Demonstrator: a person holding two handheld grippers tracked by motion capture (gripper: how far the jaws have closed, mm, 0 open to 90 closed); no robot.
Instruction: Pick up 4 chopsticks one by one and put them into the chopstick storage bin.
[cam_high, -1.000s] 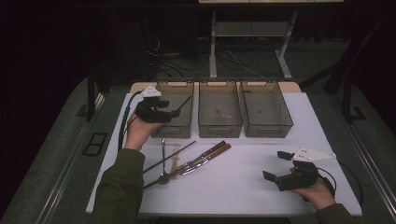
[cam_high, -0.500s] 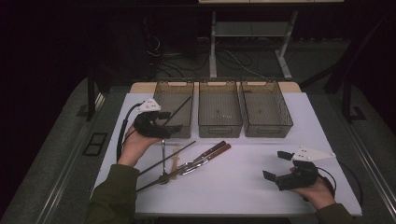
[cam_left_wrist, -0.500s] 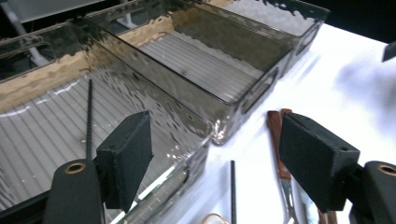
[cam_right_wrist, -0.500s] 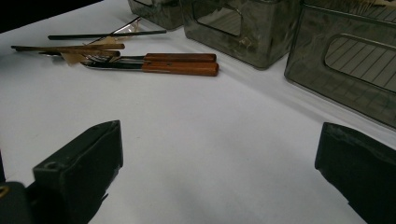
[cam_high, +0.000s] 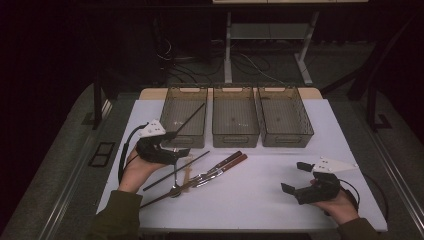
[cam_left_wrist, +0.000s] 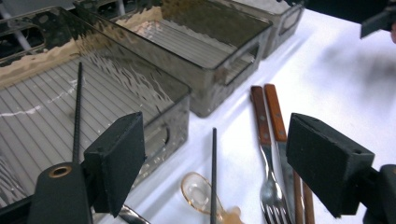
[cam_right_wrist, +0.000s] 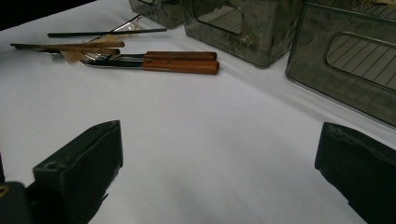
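black chopstick (cam_high: 189, 118) in left bin (cam_high: 183, 117)

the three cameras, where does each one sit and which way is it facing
High view: above the person's side, looking forward and down on the table; forearms, left gripper, right gripper.
Left gripper view: on that gripper, between its black jaws, facing the left bin.
Right gripper view: low over the table, between its jaws, facing the bins.
Shared: the wooden-handled cutlery.
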